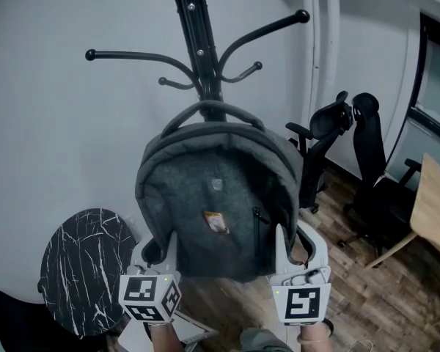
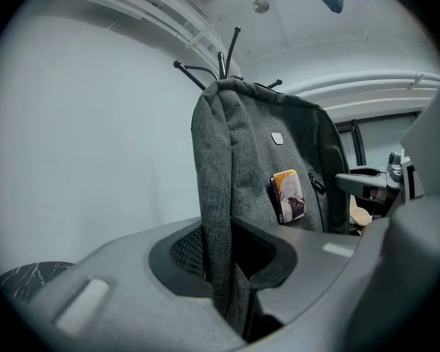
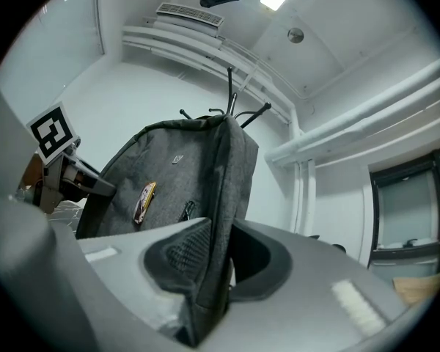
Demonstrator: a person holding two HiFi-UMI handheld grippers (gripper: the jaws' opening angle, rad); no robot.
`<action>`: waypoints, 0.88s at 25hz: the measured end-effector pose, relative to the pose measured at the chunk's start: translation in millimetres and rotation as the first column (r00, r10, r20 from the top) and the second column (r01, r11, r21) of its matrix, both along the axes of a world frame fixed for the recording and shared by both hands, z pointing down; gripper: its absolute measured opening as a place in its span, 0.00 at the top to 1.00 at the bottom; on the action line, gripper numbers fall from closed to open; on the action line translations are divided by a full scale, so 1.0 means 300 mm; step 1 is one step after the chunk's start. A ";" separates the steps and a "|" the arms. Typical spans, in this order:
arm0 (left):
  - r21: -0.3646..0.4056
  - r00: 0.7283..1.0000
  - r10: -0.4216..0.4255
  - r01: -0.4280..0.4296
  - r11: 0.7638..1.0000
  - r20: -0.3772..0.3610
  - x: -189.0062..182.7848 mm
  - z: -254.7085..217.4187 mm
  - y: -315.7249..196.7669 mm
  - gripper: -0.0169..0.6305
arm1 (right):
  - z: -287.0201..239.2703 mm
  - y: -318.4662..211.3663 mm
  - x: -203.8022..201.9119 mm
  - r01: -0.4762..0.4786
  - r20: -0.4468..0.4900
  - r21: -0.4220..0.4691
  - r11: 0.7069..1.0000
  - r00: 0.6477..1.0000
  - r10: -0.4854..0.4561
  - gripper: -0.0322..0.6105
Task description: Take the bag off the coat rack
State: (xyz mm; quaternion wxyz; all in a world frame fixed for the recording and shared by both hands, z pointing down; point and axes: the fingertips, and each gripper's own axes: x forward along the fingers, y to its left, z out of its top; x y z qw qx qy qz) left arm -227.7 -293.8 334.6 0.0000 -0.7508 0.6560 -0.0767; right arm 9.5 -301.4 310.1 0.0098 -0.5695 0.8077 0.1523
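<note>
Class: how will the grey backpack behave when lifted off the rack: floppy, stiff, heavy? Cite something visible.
Probably soft: the backpack folds thin inside the left gripper. Likely light: it hangs flat, without bulging. It may sag or swing once its handle clears the coat rack.

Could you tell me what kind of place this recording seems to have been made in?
Most likely an office or workroom. Two black swivel chairs stand beside a wooden desk on a wood-plank floor, and a black coat rack stands against a plain white wall.
</note>
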 end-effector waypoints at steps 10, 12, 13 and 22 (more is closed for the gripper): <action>0.015 1.000 0.022 -0.022 1.000 -0.011 0.021 -0.019 0.143 0.86 | -0.016 0.142 0.020 -0.021 -0.011 -0.005 1.000 1.000 0.021 0.84; 0.019 1.000 0.024 -0.024 1.000 -0.015 0.022 -0.023 0.173 0.86 | -0.021 0.170 0.021 -0.024 -0.007 -0.004 1.000 1.000 0.024 0.84; 0.022 1.000 0.025 -0.024 0.999 -0.017 0.022 -0.025 0.189 0.86 | -0.024 0.185 0.020 -0.025 -0.005 -0.001 1.000 1.000 0.025 0.84; 0.037 0.999 0.026 -0.025 0.999 -0.033 0.009 -0.030 0.358 0.86 | -0.028 0.353 0.010 -0.032 -0.009 -0.006 0.999 0.999 0.032 0.84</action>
